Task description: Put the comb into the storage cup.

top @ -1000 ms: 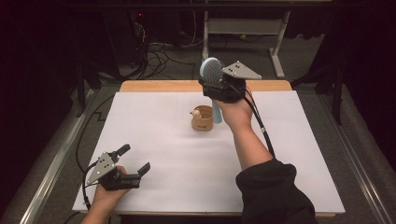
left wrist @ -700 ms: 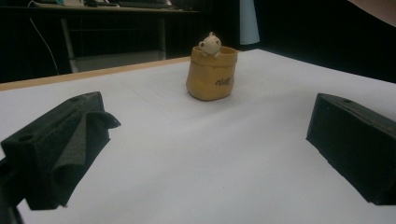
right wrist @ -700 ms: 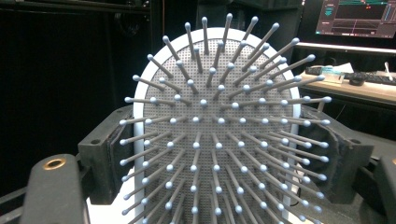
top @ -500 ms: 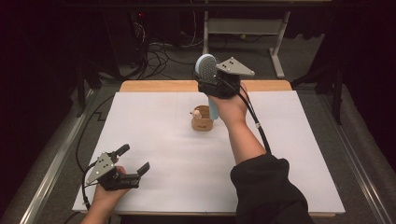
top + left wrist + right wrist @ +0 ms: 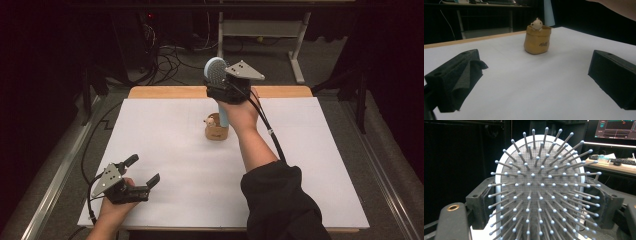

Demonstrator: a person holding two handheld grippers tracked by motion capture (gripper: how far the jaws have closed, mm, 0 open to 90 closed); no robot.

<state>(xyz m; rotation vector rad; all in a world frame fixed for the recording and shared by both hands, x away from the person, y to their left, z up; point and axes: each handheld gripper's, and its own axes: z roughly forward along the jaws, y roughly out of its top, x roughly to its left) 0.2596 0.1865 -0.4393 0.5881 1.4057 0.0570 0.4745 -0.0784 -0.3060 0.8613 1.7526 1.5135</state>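
My right gripper (image 5: 220, 93) is shut on a light-blue hairbrush (image 5: 216, 74) and holds it upright above the far middle of the table. Its bristles face the camera in the right gripper view, where the hairbrush (image 5: 541, 192) sits between the black jaws. The handle (image 5: 223, 118) points down beside a small tan bag (image 5: 216, 132) with a little cream toy figure (image 5: 536, 24) peeking out. Whether the handle touches the bag (image 5: 537, 41) I cannot tell. My left gripper (image 5: 143, 169) rests open at the front left, nothing between its fingers (image 5: 457, 77).
A white sheet (image 5: 300, 165) covers the table, with a wooden strip (image 5: 165, 92) along the far edge. Cables (image 5: 172, 55) and a desk frame (image 5: 260, 27) lie on the floor beyond. A metal rail (image 5: 55, 180) runs along the left side.
The right gripper has carried the hairbrush a little to the left, above the tan bag. The left gripper and the bag have stayed put.
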